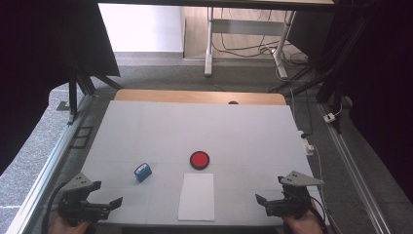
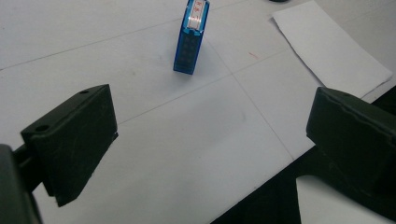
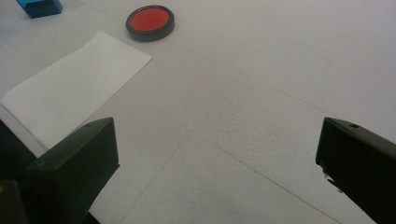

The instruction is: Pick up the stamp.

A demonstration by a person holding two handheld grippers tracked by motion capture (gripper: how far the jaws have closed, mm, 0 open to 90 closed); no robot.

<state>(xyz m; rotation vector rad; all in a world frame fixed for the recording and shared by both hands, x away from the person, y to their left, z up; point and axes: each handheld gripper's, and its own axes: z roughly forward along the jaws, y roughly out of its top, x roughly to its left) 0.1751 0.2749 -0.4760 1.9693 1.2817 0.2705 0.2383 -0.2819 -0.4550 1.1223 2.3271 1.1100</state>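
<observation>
A small blue box point(image 1: 142, 171) stands on the white table point(image 1: 195, 122), left of centre. Beside it to the right lies a round black case with a red inside point(image 1: 199, 160). A white sheet of paper point(image 1: 197, 196) lies at the near edge below the case. My left gripper point(image 1: 108, 193) rests open at the near left corner, with nothing between its jaws. In the left gripper view the blue box point(image 2: 190, 37) stands ahead of the gripper point(image 2: 210, 126). My right gripper point(image 1: 269, 189) is open and empty at the near right. Its view shows the red case point(image 3: 150, 22) and the paper point(image 3: 74, 88) ahead to the left.
Metal rails point(image 1: 53, 156) run along both sides of the table. A white plug block point(image 1: 308, 145) hangs at its right edge. Beyond the wooden far edge point(image 1: 199, 96) stand desk legs and loose cables on the floor.
</observation>
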